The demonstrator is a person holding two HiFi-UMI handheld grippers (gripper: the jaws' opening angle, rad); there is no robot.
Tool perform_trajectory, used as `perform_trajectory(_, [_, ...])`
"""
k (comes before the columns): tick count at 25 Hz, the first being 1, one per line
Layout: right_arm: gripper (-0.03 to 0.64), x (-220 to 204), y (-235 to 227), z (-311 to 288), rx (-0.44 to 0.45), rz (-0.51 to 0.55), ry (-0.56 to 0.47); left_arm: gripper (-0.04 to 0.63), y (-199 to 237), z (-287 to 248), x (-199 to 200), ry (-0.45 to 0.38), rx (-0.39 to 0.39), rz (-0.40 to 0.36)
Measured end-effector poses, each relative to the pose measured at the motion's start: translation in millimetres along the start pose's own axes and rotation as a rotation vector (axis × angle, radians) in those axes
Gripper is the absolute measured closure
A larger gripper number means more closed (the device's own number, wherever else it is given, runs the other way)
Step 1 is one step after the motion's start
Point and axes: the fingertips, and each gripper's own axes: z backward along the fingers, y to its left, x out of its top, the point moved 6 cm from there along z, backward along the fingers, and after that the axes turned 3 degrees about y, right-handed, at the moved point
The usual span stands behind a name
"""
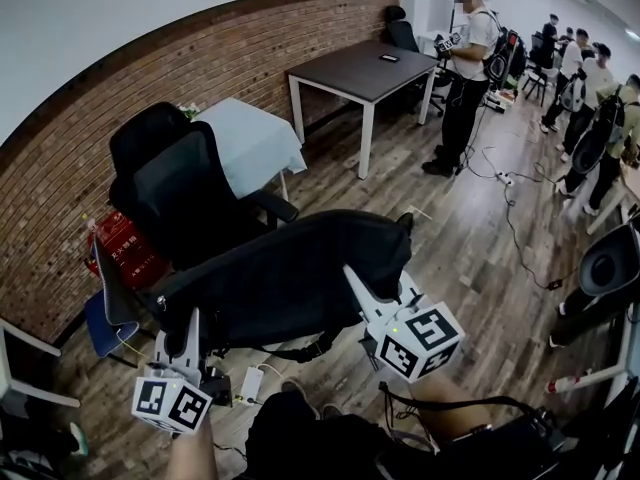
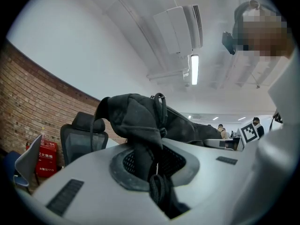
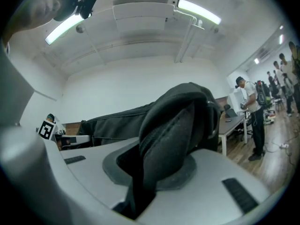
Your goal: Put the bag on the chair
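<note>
Gripping bag (image 1: 290,278), 2 tools, near chair (image 1: 180,193)

Part of chair (image 1: 165,180) behind bag (image 1: 292,278)

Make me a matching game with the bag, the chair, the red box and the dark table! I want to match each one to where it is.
Things:
1. bag
2. chair
3. red box
4. dark table

Places:
A. against the brick wall
B. beside a standing person
C. clamped in the left gripper and the right gripper
D. next to the pale-cloth table

Pairs: 1-C, 2-D, 3-A, 4-B
</note>
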Motion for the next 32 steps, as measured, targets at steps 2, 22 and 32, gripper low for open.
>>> perform_trajectory(2, [0.549,-2,-4,-5,0.008,-0.001,-0.006,0.543,1,-4,0,-0.002,-0.001,-0.002])
perform_trajectory(22, [0.548,9,-39,-139,0.013,0.029,0.026,0.543,91,-103,-3,-0.034,0.004,0.030])
perform_trajectory(32, [0.549,22,-44,-234,0.025,0.047,0.051,0.543,160,-156,11,-0.043,0.013,0.046])
